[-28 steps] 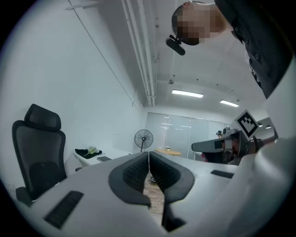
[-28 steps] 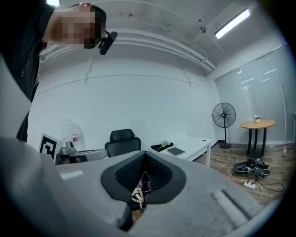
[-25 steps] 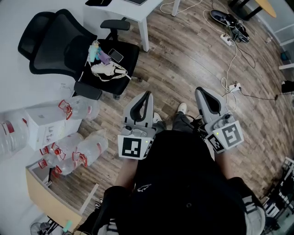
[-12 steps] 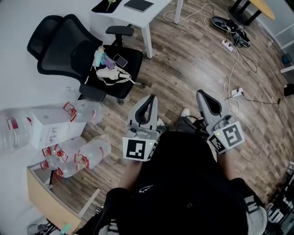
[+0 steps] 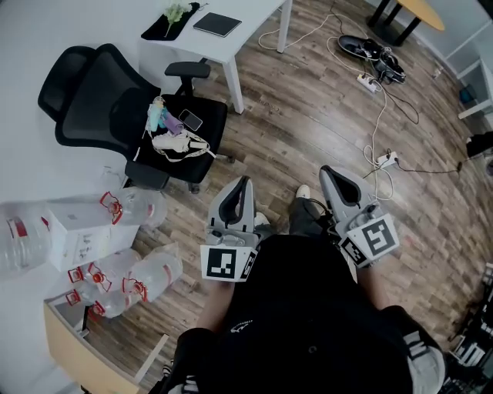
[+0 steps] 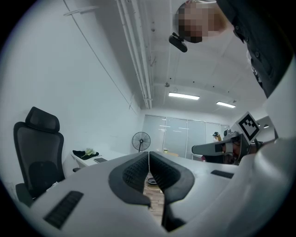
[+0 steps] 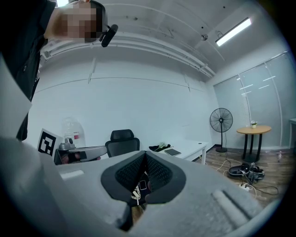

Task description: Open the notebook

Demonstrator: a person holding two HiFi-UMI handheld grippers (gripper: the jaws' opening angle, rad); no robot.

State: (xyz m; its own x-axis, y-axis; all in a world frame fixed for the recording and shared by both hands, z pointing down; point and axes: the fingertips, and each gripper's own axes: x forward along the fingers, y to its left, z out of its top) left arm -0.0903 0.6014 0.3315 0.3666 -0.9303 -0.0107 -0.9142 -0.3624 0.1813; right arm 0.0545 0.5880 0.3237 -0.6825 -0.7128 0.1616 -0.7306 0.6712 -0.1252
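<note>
Black office chair (image 5: 108, 100) by the wall, phone (image 5: 190, 120) on its seat. Clear water jugs (image 5: 146, 265) clustered on wood floor (image 5: 308, 115), touching white box (image 5: 73, 227). Shoes (image 5: 366, 48) and power strip (image 5: 384, 160) well apart.

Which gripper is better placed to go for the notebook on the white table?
Left, slightly. The notebook lies closed on the white table, far up-left of both grippers in the head view; the left gripper is on that side, the right gripper farther. Both are shut and empty.
</note>
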